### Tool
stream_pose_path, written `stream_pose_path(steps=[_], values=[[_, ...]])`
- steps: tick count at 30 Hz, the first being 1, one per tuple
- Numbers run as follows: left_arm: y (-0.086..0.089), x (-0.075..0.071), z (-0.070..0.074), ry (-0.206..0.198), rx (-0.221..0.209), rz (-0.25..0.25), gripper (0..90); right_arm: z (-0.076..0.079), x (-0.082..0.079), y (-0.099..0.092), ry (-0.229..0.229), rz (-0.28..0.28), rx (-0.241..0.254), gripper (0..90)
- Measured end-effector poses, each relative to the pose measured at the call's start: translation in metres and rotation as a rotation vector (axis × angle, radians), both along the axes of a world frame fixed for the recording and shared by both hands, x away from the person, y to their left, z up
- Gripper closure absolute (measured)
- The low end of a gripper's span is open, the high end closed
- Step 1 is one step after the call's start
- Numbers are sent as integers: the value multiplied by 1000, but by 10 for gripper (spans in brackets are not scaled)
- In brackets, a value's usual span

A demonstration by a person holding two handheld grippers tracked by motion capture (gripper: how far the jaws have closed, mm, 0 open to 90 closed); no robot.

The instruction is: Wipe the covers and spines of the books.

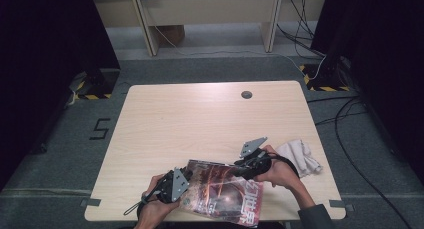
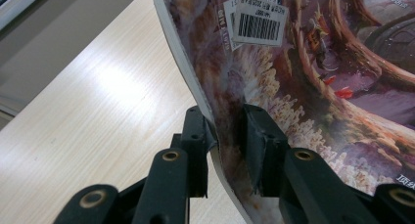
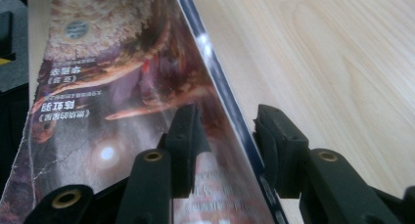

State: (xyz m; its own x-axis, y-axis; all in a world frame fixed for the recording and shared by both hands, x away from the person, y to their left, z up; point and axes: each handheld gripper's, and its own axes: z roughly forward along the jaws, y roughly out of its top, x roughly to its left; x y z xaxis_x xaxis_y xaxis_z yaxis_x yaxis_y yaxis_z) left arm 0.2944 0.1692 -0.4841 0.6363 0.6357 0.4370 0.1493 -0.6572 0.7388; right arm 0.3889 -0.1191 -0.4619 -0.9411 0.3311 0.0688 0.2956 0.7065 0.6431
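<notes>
A glossy magazine [image 1: 222, 189] with a dark red and brown cover lies at the table's near edge, lifted a little between the two hands. My left gripper [image 1: 187, 176] is at its left edge. In the left gripper view the jaws [image 2: 227, 131] pinch that edge of the magazine [image 2: 303, 77], and the pages bend between the pads. My right gripper [image 1: 239, 168] is at the top right corner. In the right gripper view its jaws [image 3: 227, 131] straddle the spine of the magazine [image 3: 122, 87], with a narrow gap showing at the right pad [image 3: 274, 136].
The wooden table [image 1: 200, 119] has a round cable hole [image 1: 246, 94] at the back. A crumpled white cloth [image 1: 300, 155] lies just right of the right hand. Cables run over the floor at the right.
</notes>
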Motion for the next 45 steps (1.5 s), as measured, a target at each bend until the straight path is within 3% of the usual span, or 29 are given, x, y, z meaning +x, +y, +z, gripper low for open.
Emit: stream_pose_path(steps=[7, 19, 23, 25, 28, 31, 37, 39, 40, 45], values=[[-3, -1, 1, -14, 5, -14, 719, -5, 0, 21, -20, 65, -28, 715], [-5, 6, -4, 22, -15, 11, 691, 5, -17, 25, -77, 96, -101, 816], [-3, 9, -6, 33, -24, 18, 667, 8, -21, 28, -90, 111, -120, 830], [-1, 10, -5, 40, -33, 34, 593, 10, -21, 29, -99, 117, -124, 837], [4, 9, -4, 44, -53, 45, 575, 11, -21, 29, -87, 120, -133, 839], [9, 6, -2, 78, -88, 75, 454, 12, -20, 29, -73, 115, -132, 839], [16, -5, 1, 160, -166, 99, 329, 15, -18, 29, -64, 105, -140, 840], [15, -8, -1, 194, -168, 94, 311, 18, -16, 29, -73, 106, -150, 840], [15, -8, -1, 188, -153, 85, 306, 21, -14, 28, -77, 100, -156, 840], [12, -13, -4, 235, -142, 98, 253, 36, -2, 25, -113, 64, -193, 841]])
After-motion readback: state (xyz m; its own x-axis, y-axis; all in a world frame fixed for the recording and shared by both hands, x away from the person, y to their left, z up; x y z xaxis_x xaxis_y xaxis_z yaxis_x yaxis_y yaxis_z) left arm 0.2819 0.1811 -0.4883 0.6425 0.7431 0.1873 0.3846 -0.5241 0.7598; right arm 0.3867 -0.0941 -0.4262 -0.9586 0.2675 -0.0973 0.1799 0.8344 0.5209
